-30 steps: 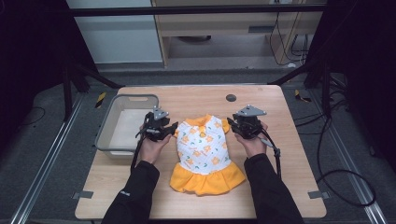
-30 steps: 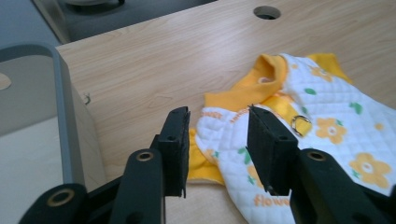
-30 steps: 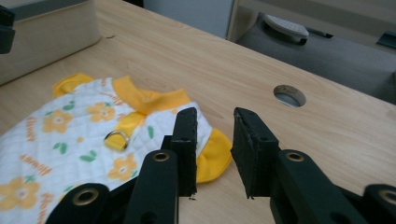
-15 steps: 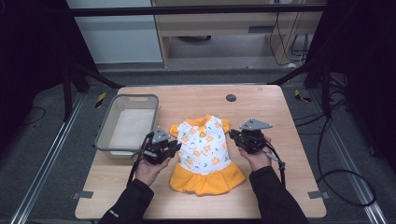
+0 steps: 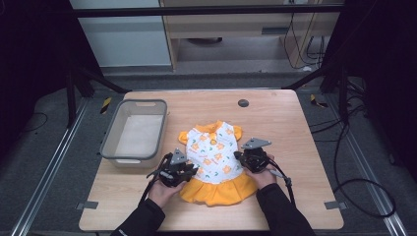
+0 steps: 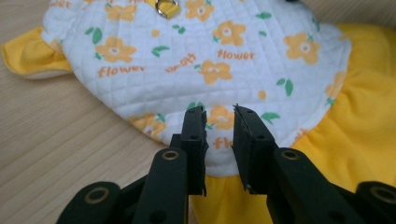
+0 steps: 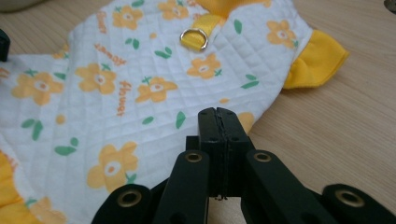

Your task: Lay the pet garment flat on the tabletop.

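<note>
At mid-frame on the bench [image 5: 295,123] lay the small flowered dress [image 5: 214,152], whose waist edges both tongs had dropped to: left tongs [image 6: 219,135] narrowing yet gapped, right tongs [image 7: 217,135] just pinched together, apparently readying a fold.

The little dress [image 6: 205,70] carries the word "flower" printed in orange several times over.
</note>
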### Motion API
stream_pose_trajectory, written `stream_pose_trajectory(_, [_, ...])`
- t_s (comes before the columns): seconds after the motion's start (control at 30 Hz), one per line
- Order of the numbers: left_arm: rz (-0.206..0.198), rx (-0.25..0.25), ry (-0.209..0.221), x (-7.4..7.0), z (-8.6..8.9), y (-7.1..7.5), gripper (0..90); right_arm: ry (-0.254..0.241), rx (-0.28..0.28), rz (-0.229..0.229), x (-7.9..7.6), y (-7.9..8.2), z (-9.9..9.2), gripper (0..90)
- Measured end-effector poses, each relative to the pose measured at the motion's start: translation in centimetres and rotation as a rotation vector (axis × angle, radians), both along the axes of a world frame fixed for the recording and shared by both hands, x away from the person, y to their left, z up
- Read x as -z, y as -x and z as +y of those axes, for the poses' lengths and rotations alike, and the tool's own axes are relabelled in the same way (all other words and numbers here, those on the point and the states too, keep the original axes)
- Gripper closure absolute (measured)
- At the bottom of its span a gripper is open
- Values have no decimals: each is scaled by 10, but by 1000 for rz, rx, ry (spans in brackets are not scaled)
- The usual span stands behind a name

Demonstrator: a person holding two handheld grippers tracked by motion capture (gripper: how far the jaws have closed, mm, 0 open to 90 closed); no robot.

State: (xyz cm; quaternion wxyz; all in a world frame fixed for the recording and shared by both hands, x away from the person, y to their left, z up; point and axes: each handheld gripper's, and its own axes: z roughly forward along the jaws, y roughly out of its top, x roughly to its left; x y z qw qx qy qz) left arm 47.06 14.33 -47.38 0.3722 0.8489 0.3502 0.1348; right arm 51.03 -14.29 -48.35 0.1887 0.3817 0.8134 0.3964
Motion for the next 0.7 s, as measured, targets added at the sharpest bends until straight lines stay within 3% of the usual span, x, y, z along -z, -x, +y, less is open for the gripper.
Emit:
stream_pose_trajectory(0.13, [24,9,-35,9,2,2,744,35,-9,25,8,1,2,900])
stream_pose_trajectory(0.33, [34,15,-43,11,3,5,745,52,-15,54,13,4,1,900])
stream_pose_trajectory(0.43, [20,24,-75,13,1,6,759,54,-11,75,15,6,0,900])
stream_pose_trajectory(0.7, [12,22,-91,14,2,5,774,44,-11,80,17,14,-1,900])
